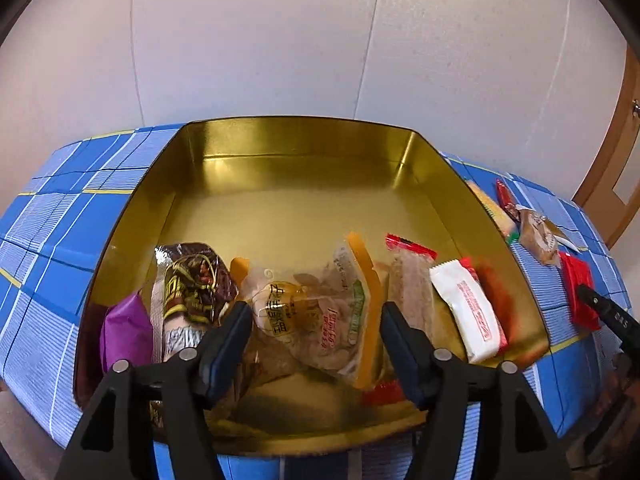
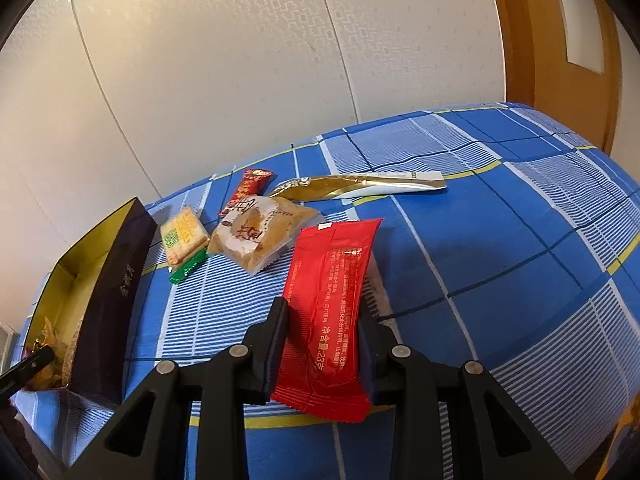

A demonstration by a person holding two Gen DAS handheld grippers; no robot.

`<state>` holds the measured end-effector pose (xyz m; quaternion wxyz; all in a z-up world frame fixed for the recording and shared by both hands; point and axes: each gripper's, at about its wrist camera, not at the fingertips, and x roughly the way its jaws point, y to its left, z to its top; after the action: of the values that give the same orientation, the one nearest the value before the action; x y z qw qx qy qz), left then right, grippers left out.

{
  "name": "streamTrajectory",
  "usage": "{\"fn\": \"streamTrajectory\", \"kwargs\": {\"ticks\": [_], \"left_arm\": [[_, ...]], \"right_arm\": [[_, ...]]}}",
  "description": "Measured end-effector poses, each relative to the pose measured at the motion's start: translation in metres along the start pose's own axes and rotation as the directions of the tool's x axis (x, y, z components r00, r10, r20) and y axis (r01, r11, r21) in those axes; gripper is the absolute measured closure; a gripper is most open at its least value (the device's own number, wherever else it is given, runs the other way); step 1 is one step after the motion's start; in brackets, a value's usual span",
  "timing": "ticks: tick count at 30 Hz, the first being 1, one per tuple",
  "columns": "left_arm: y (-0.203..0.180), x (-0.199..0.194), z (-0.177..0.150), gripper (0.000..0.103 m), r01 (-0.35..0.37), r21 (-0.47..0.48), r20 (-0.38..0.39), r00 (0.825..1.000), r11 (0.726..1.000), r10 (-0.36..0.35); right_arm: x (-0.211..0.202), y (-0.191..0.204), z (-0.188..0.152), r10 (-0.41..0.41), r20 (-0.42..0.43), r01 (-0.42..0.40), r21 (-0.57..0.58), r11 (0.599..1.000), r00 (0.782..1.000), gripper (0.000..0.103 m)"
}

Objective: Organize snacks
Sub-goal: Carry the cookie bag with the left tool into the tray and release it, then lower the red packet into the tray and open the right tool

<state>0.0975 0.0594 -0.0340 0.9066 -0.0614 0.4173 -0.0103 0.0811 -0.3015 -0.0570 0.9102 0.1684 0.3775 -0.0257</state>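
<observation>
**Red packet gripped on the right; left tongs spread over the tin**

Where the right wrist view begins, at the lower centre of the frame, the right gripper [image 2: 323,344] has its two black fingers closed against the sides of a flat red foil snack packet with gold lettering [image 2: 332,300], which stands up between them over the blue checked tablecloth [image 2: 500,280]. Beyond it, toward the middle left, lie a clear-wrapped round brown pastry [image 2: 256,236], a yellow cracker pack with a green end [image 2: 185,240] and a slim dark red stick packet [image 2: 250,190]; a twisted gold and white wrapper [image 2: 360,185] lies farther back. At the left edge stands the dark outer wall of the gold-lined rectangular tin box [image 2: 116,280].

In the left wrist view the left gripper [image 1: 314,320] hangs at the lower centre with its fingers set wide, nothing between them, above the near end of the tin [image 1: 300,144]. Below it lie a clear orange-edged bag of pale snacks [image 1: 332,312], a brown and gold wrapped pastry [image 1: 192,284], a purple packet [image 1: 124,332] and a white sachet with red print [image 1: 468,308]. The tin's far half shows bare gold floor.
</observation>
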Motion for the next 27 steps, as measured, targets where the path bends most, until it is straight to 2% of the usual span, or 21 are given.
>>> {"fn": "streamTrajectory", "kwargs": {"ticks": [3, 5, 6, 9, 14, 18, 20, 22, 25, 27], "left_arm": [[0.004, -0.002, 0.007, 0.033, 0.011, -0.03, 0.019, 1.0, 0.999, -0.011], [0.007, -0.012, 0.008, 0.023, 0.067, -0.048, 0.068, 0.996, 0.997, -0.064], [0.006, -0.015, 0.008, 0.02, 0.073, -0.045, 0.076, 0.995, 0.996, -0.069], [0.004, -0.019, 0.005, 0.02, 0.052, -0.026, 0.085, 0.995, 0.998, -0.05], [0.011, -0.026, -0.002, 0.02, 0.059, -0.061, 0.111, 0.992, 0.996, -0.052], [0.014, -0.022, 0.0, 0.031, 0.007, -0.042, 0.108, 0.994, 0.999, -0.002], [0.016, -0.016, 0.001, 0.033, -0.011, -0.042, 0.086, 0.996, 0.999, 0.015], [0.017, -0.004, 0.004, 0.041, -0.019, -0.037, 0.057, 0.998, 0.999, 0.021], [0.018, -0.002, 0.006, 0.041, -0.011, -0.027, 0.054, 0.998, 1.0, 0.013], [0.017, -0.004, 0.007, 0.041, 0.021, -0.035, 0.043, 0.999, 0.999, -0.02]], "right_arm": [[0.0, 0.004, -0.002, 0.003, -0.004, -0.003, -0.01, 1.0, 1.0, 0.071], [0.0, 0.005, -0.003, 0.004, -0.001, -0.004, -0.011, 1.0, 1.0, 0.071], [0.0, 0.004, -0.004, 0.006, 0.0, -0.006, -0.009, 1.0, 1.0, 0.071], [0.0, 0.002, -0.004, 0.008, 0.002, -0.008, -0.007, 1.0, 1.0, 0.071], [-0.003, 0.003, -0.006, 0.035, 0.019, -0.035, -0.015, 0.999, 0.999, 0.071], [-0.005, 0.01, -0.01, 0.05, 0.02, -0.049, -0.033, 0.998, 0.999, 0.071], [-0.006, 0.014, -0.012, 0.055, 0.024, -0.054, -0.043, 0.998, 0.998, 0.071], [-0.008, 0.017, -0.014, 0.063, 0.028, -0.062, -0.047, 0.997, 0.998, 0.071], [-0.01, 0.02, -0.017, 0.076, 0.029, -0.075, -0.043, 0.996, 0.997, 0.071], [-0.011, 0.022, -0.018, 0.077, 0.025, -0.076, -0.04, 0.996, 0.997, 0.071]]}}
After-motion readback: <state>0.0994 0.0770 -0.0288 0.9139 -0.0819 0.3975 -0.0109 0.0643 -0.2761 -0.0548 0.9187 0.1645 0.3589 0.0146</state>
